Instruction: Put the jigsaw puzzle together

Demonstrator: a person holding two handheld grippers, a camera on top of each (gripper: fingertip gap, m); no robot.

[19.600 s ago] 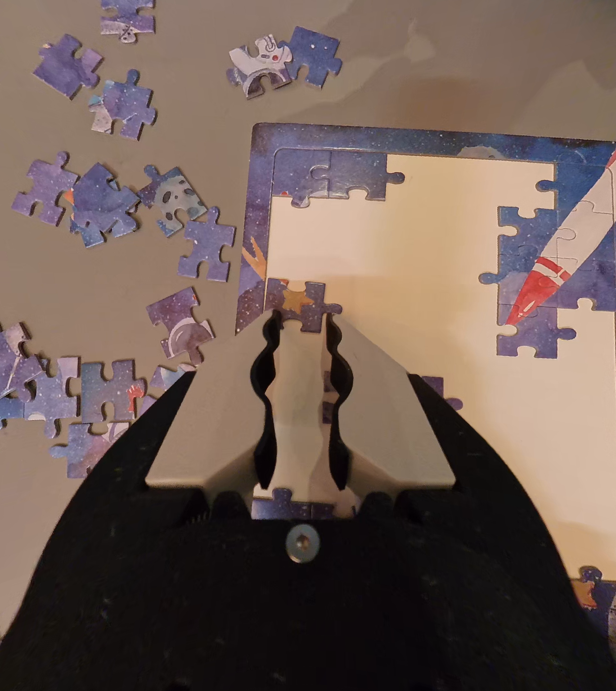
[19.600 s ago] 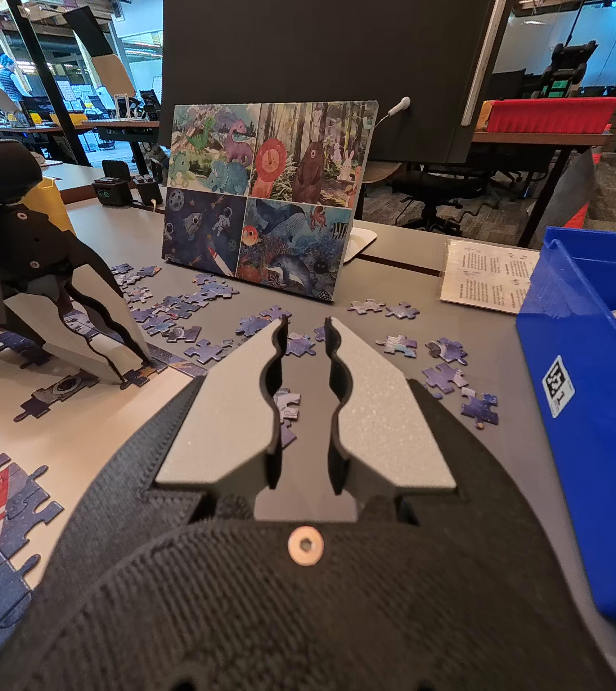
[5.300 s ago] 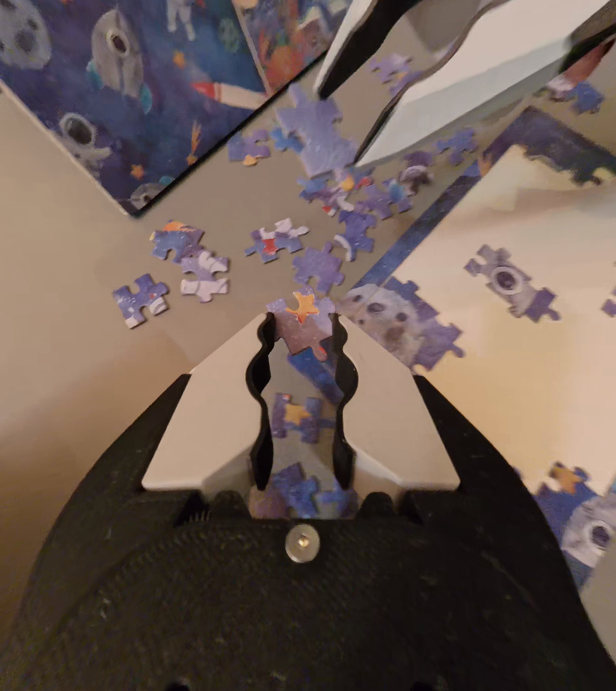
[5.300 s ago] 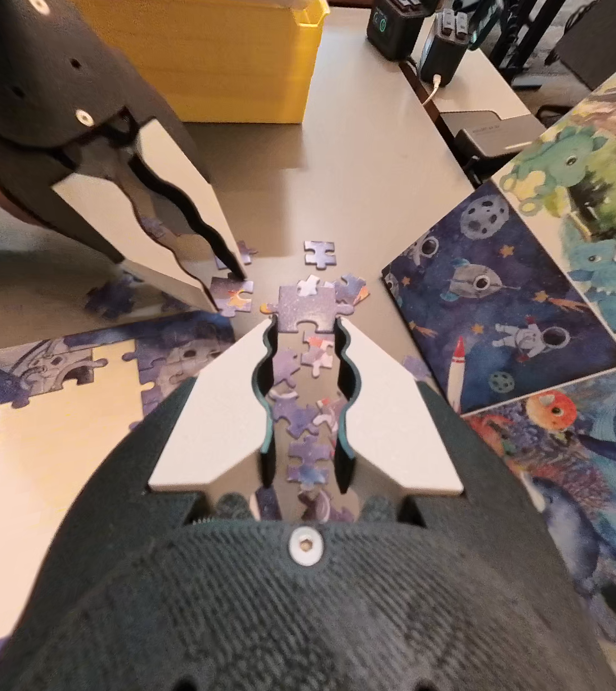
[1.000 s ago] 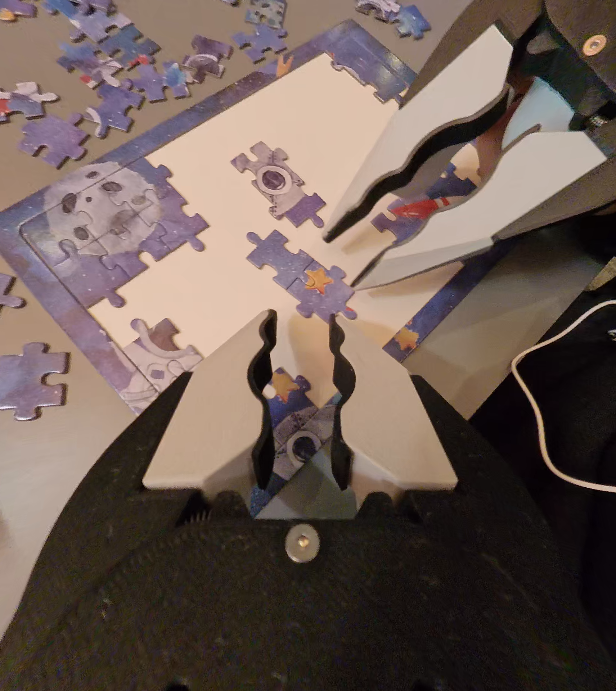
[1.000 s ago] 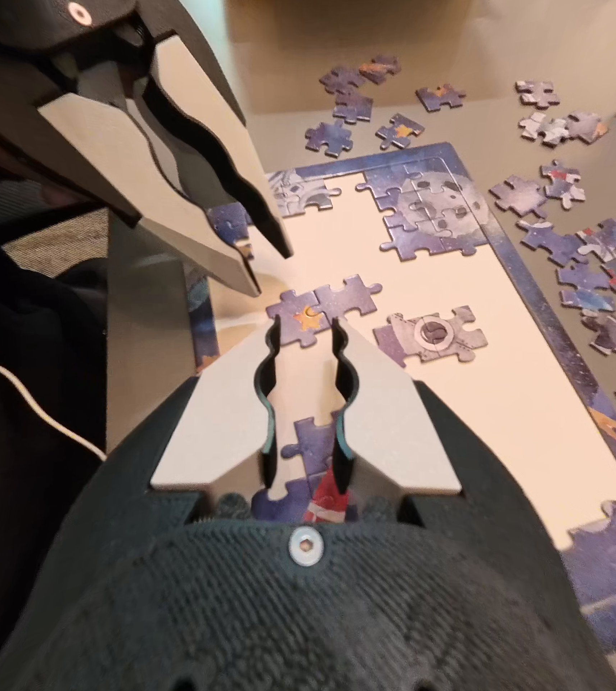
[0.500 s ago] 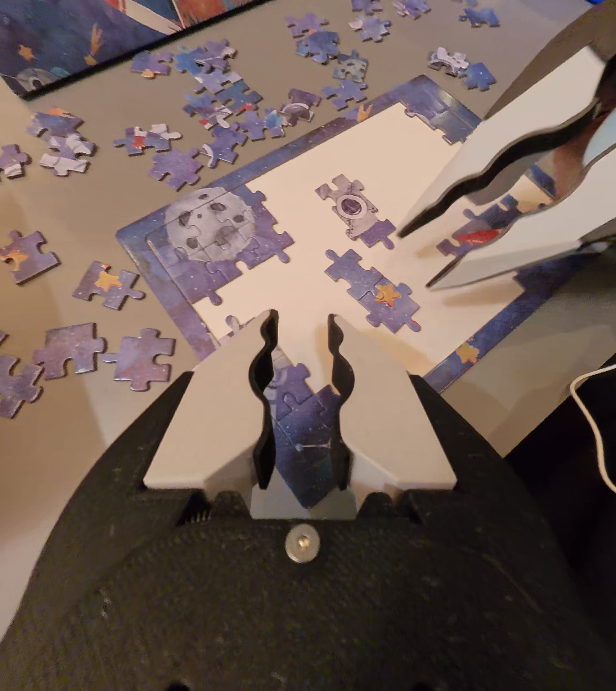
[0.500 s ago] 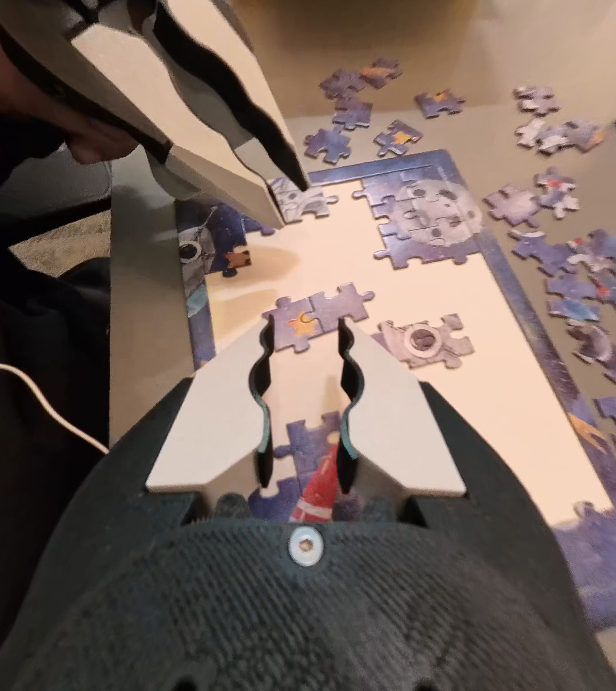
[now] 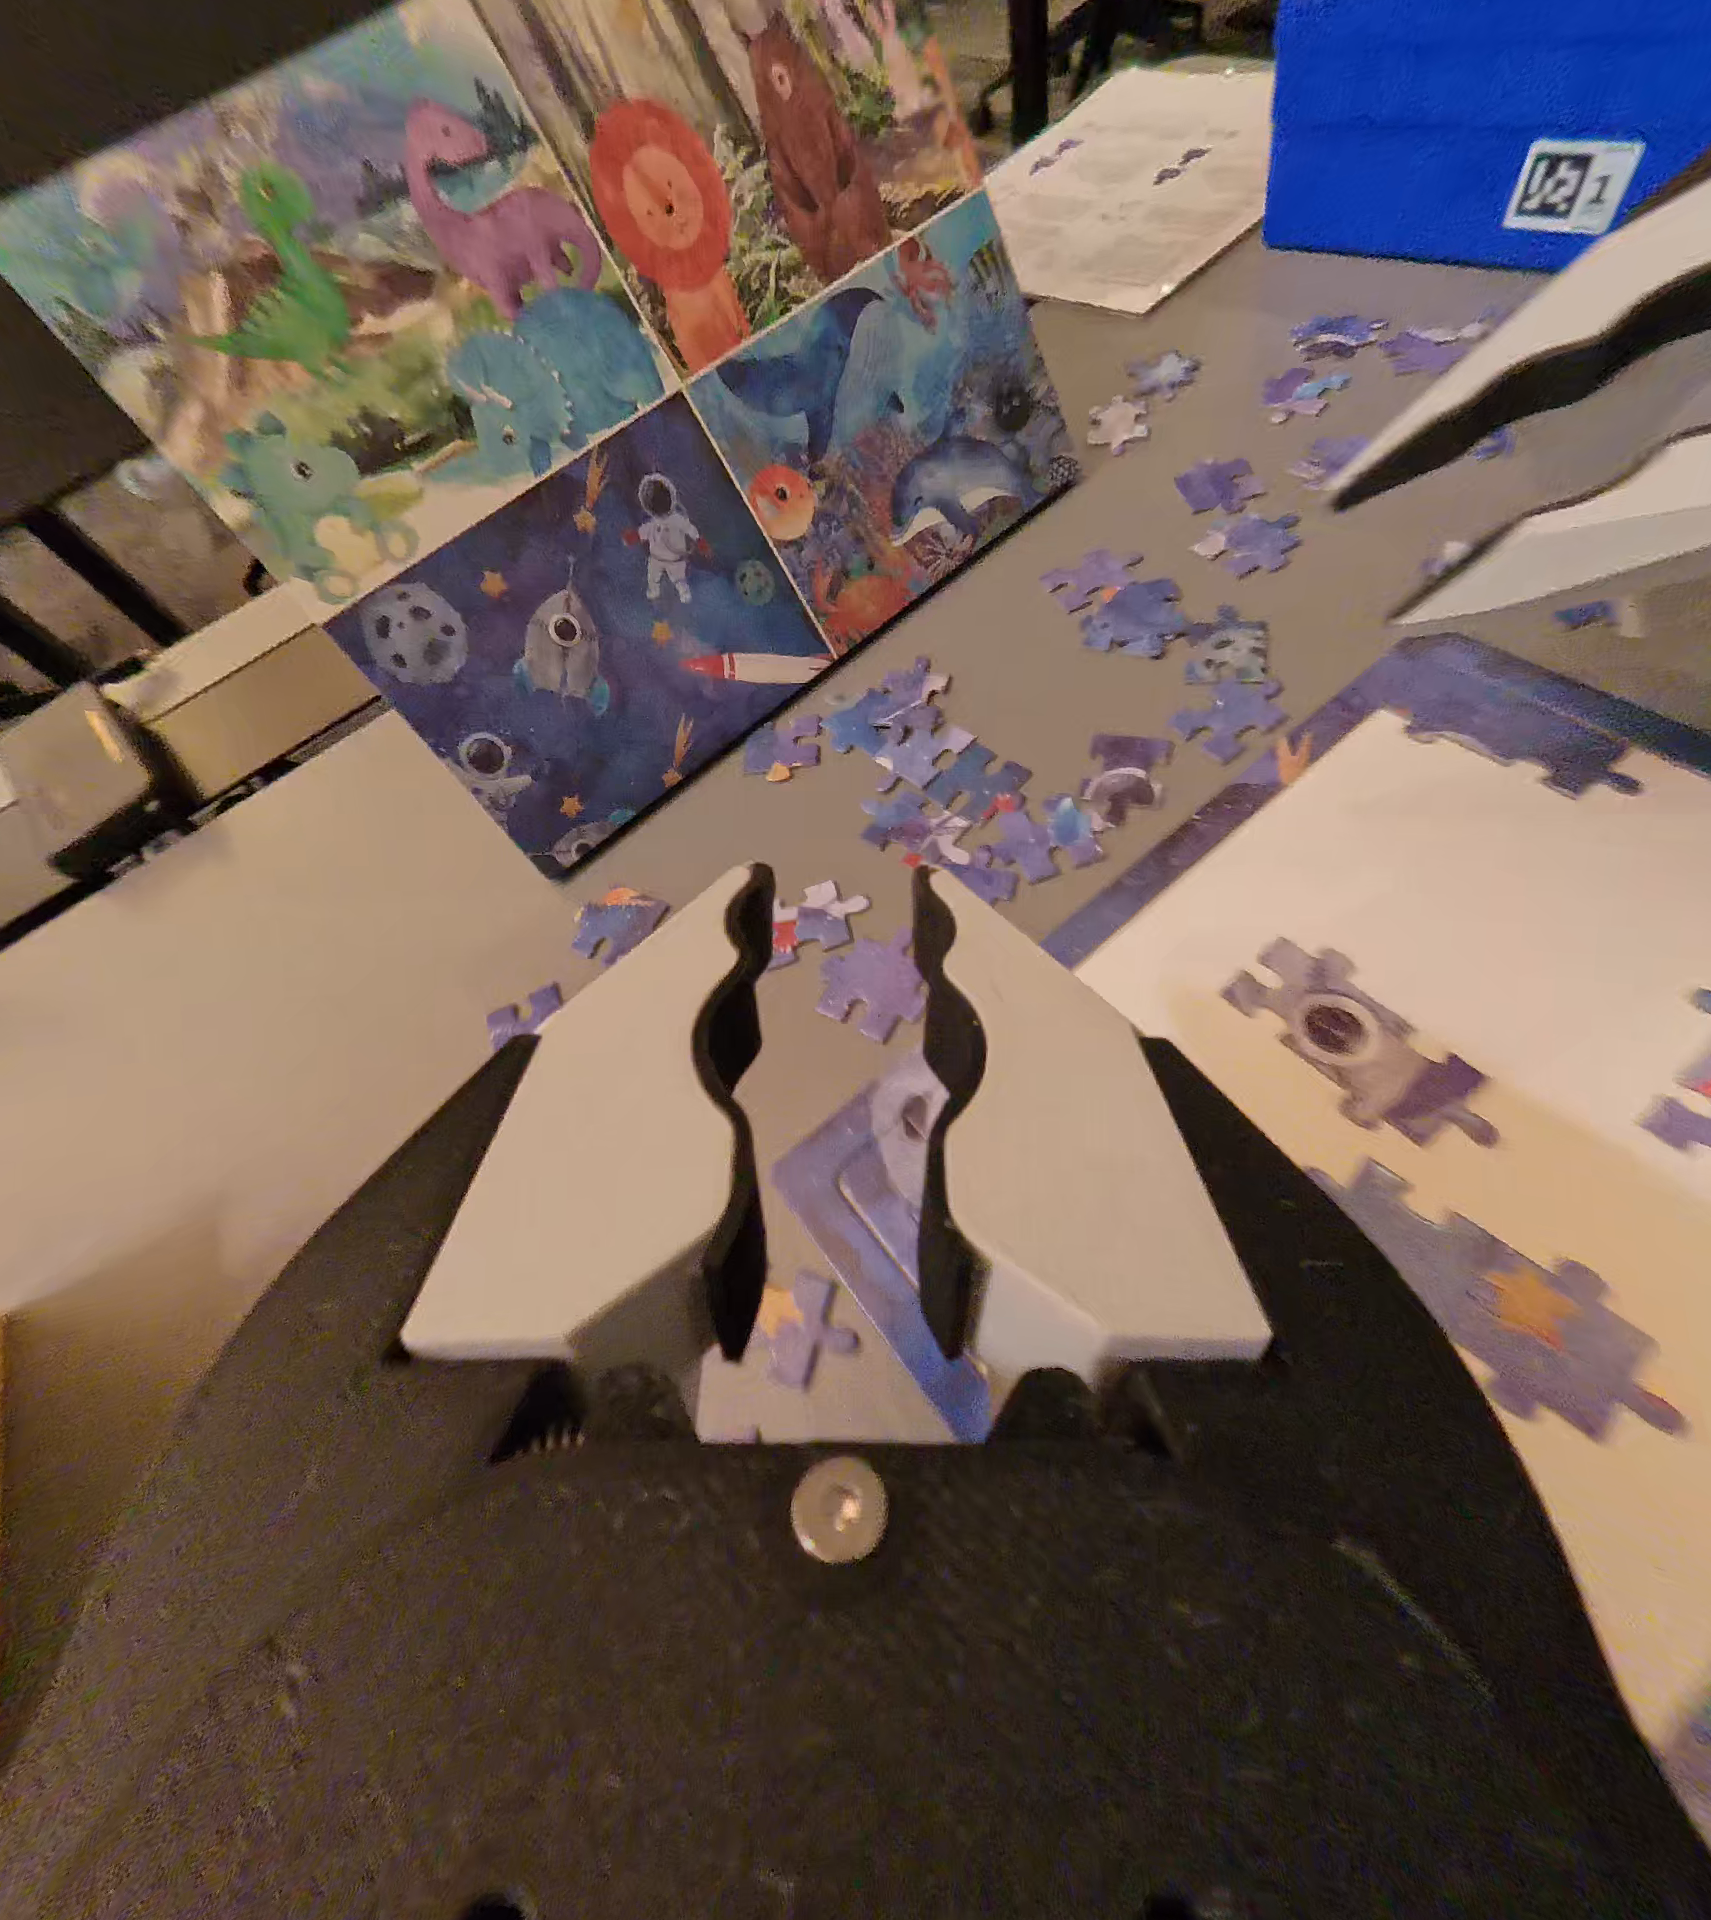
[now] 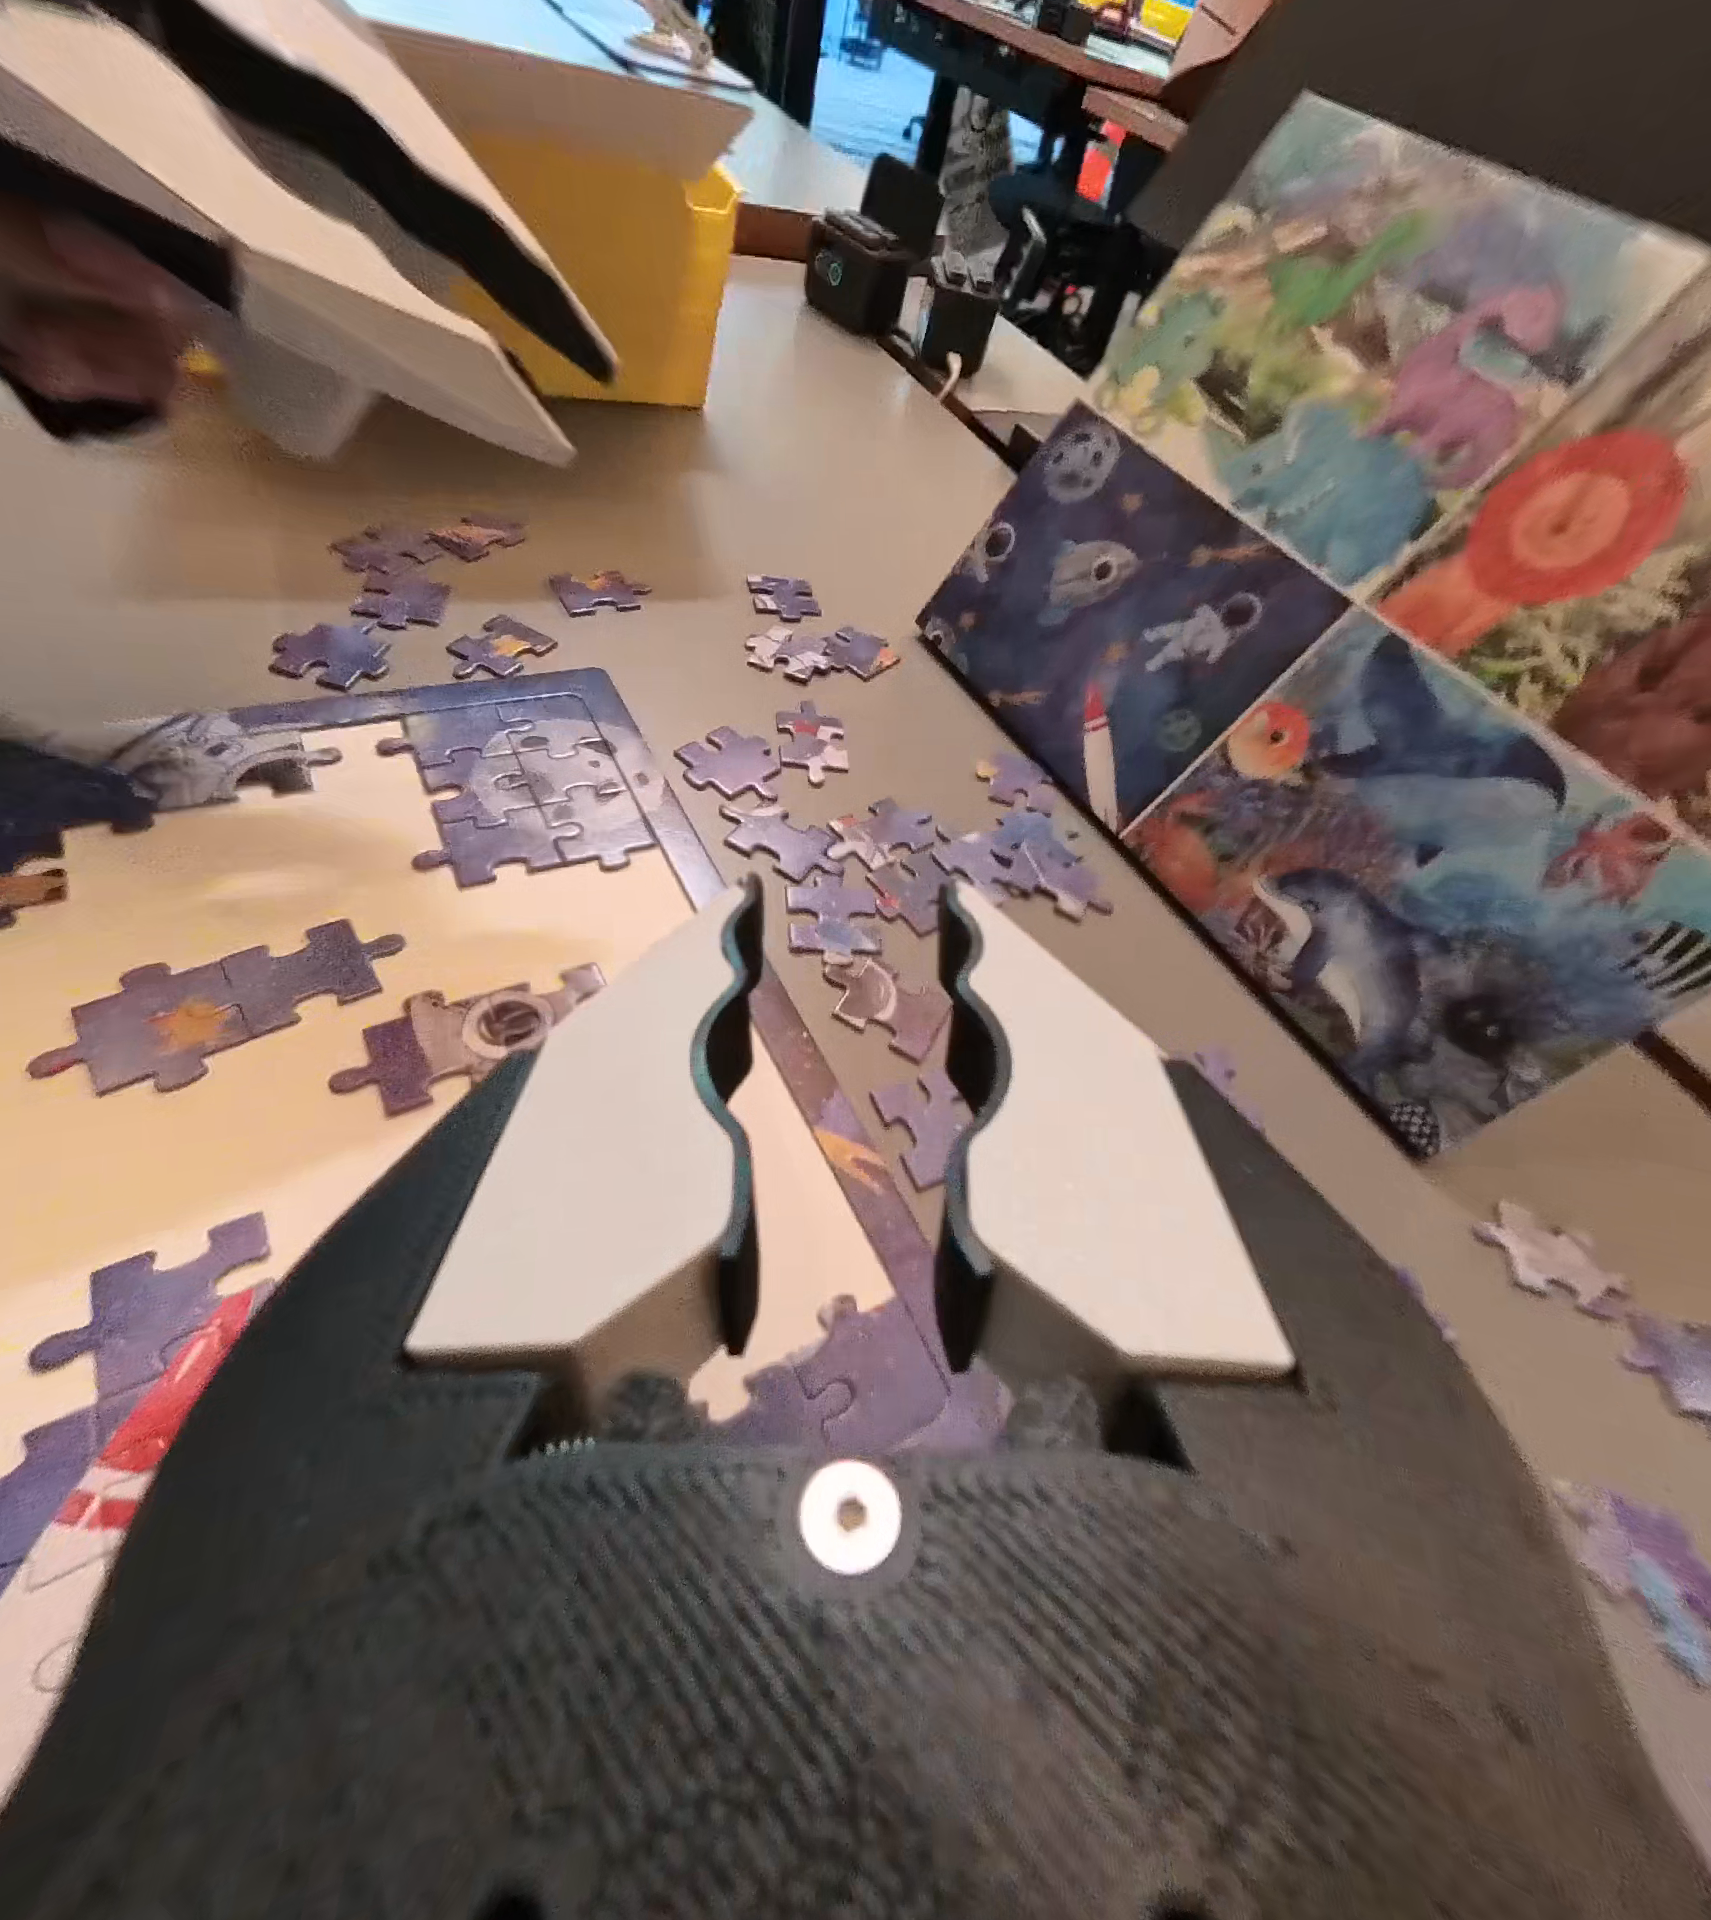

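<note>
Left to right: the left gripper hangs over loose blue-purple cardboard puzzle pieces on the grey counter, jaws apart, empty. The right gripper, likewise gaping and empty, hangs above more pieces beside the blue-bordered cardboard puzzle tray.

Blue-purple starry puzzle pieces, cream puzzle tray with navy border, yellow bin.

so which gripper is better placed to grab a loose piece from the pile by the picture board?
Probably right: the right gripper, open and bare, points at the loose pile. The left gripper, also open, faces two stray pieces.
</note>
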